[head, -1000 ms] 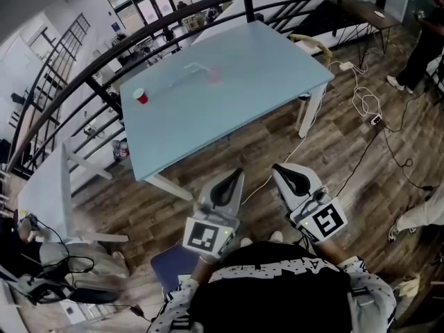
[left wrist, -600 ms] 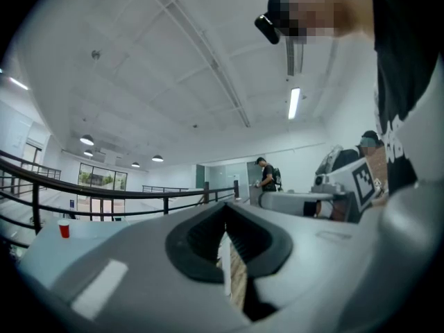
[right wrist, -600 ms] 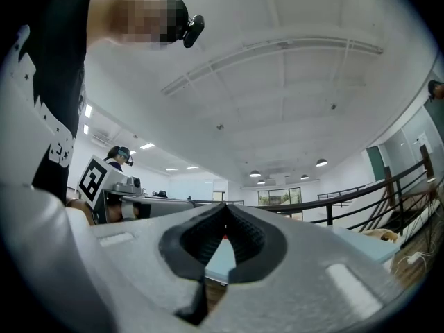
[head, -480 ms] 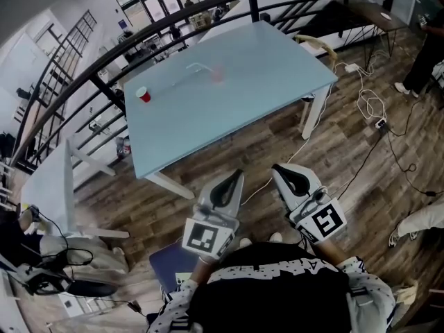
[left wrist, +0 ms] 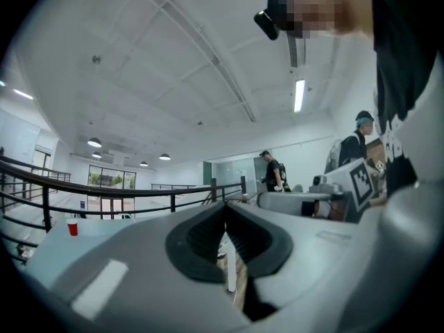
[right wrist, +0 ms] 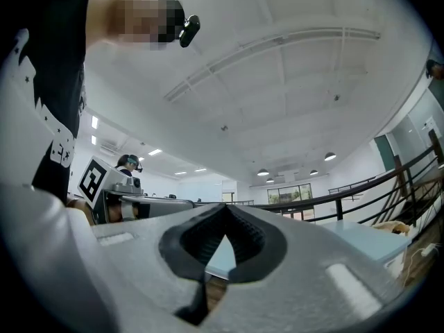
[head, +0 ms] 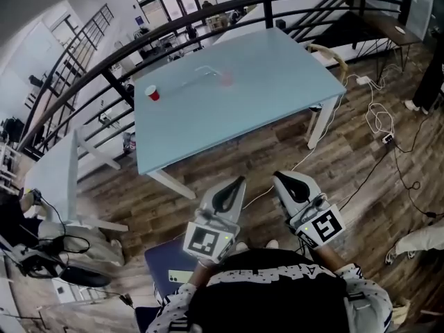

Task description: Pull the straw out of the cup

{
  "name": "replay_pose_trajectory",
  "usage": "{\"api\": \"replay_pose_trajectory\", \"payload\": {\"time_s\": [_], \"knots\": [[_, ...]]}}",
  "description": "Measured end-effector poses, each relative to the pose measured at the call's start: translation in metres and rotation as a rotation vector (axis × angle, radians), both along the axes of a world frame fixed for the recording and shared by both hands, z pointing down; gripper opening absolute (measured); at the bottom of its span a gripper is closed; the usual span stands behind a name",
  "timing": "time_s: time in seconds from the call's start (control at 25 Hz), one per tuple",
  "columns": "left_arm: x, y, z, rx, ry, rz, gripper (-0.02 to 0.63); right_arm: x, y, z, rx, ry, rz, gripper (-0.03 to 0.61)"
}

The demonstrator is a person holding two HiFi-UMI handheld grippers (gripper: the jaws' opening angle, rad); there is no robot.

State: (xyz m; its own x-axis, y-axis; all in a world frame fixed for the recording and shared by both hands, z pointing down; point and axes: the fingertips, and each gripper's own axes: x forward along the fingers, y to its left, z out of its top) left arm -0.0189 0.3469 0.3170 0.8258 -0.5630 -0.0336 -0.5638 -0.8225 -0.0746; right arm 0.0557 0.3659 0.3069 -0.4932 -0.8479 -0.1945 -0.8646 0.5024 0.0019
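A light blue table (head: 277,103) stands ahead on the wooden floor. Near its far edge is a pale pink see-through cup (head: 226,79), and a thin pale straw (head: 207,69) leans left from it. A small red cup (head: 152,93) stands at the far left corner and also shows as the red cup (left wrist: 72,227) in the left gripper view. My left gripper (head: 238,183) and right gripper (head: 279,179) are held close to the body, well short of the table. Both point toward it. Each has its jaws shut with nothing between them.
A black railing (head: 208,16) curves behind the table. A white table (head: 52,179) stands at the left, with chairs and bags beside it. Cables and a power strip (head: 386,137) lie on the floor at the right. A person's leg (head: 430,75) shows at the right edge.
The table and cups have slid slightly right and lower in the head view as I move toward them. Both grippers stay shut and keep their place in front of the body.
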Motion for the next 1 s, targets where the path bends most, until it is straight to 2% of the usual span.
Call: {"api": "replay_pose_trajectory", "payload": {"time_s": [0.16,0.36,0.72,1.0], "knots": [[0.008,0.007,0.002,-0.004,-0.002,-0.016,-0.011,0.007,0.006,0.007,-0.040,-0.006,-0.023,0.000],[0.016,0.014,0.009,-0.021,0.010,-0.010,-0.011,0.013,0.020,0.012,-0.044,-0.005,-0.039,0.000],[0.035,0.012,0.013,-0.043,0.007,0.040,-0.011,0.031,0.021,0.014,-0.060,-0.002,0.018,0.000],[0.044,-0.005,0.008,0.007,0.001,0.095,-0.011,0.031,0.003,0.013,-0.057,0.016,0.046,0.000]]}}
